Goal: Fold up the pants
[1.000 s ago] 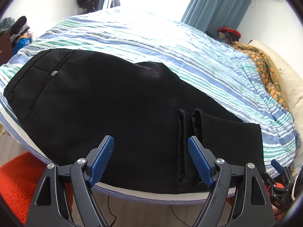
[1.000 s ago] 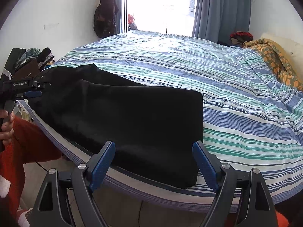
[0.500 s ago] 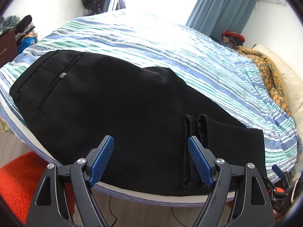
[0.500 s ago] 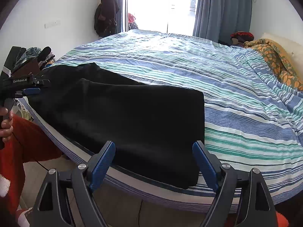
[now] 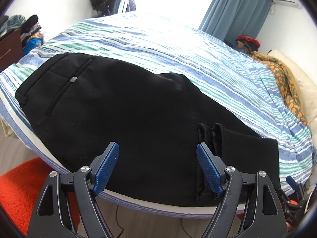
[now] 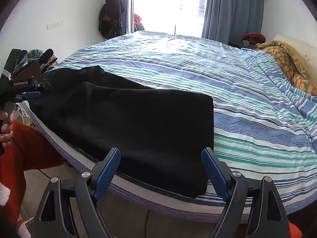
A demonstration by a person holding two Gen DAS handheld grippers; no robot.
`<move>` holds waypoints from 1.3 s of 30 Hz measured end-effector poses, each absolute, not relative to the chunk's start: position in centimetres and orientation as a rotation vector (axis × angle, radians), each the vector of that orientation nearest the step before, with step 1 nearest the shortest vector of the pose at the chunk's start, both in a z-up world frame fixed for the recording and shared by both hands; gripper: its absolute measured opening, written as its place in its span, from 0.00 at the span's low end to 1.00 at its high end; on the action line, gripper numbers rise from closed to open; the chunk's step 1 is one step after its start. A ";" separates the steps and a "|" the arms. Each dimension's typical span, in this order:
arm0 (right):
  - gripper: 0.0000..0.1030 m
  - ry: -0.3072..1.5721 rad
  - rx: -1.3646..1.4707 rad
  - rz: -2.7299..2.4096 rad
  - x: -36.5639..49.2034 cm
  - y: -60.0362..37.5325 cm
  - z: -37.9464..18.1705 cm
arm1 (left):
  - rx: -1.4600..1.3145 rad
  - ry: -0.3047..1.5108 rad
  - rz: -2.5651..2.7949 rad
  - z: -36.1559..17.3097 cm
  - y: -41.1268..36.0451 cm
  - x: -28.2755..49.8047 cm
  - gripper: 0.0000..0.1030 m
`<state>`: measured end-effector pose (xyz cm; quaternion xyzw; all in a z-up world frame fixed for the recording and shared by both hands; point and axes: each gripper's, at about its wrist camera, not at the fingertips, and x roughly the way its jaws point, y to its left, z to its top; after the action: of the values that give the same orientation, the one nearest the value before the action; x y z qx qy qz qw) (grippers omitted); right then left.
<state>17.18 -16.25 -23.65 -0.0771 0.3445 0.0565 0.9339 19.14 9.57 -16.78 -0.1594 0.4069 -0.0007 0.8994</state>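
Black pants (image 5: 122,115) lie flat along the near edge of the striped bed, waistband and buttoned back pocket (image 5: 73,79) at the left. Their legs are folded back, with the hems (image 5: 206,132) lying on top near the right. My left gripper (image 5: 157,148) hovers open above the pants' near edge, nothing between its blue pads. The right wrist view shows the folded leg end (image 6: 150,130) as a black rectangle. My right gripper (image 6: 160,152) stands open just over its near edge, empty. The left gripper (image 6: 29,90) appears there at far left, held by a hand (image 6: 6,130).
The striped sheet (image 6: 247,103) covers a wide bed beyond the pants. An orange-patterned blanket (image 6: 287,65) and a pillow lie at the far right. An orange rug (image 5: 17,190) lies on the floor below the bed edge. Clothes pile on a dresser (image 5: 10,41) at left.
The left wrist view has shifted a little, so the pants sit slightly lower and further right in it. The right view is unchanged. Both grippers stay open.
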 end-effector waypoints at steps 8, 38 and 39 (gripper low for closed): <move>0.81 0.707 -0.159 0.117 17.2 -16.2 -23.7 | -0.341 0.841 0.012 -16.8 10.0 19.4 0.80; 0.81 0.740 -0.138 0.122 17.9 -16.3 -24.5 | -0.902 0.952 0.139 -17.1 33.2 20.1 0.61; 0.81 0.742 -0.149 0.126 17.8 -16.1 -24.6 | -0.894 0.956 0.136 -17.3 32.9 20.6 0.59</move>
<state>17.83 -16.08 -24.55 -0.0726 0.3618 0.0616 0.9274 20.57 32.88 -17.32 -0.4156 0.4441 0.0634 0.7912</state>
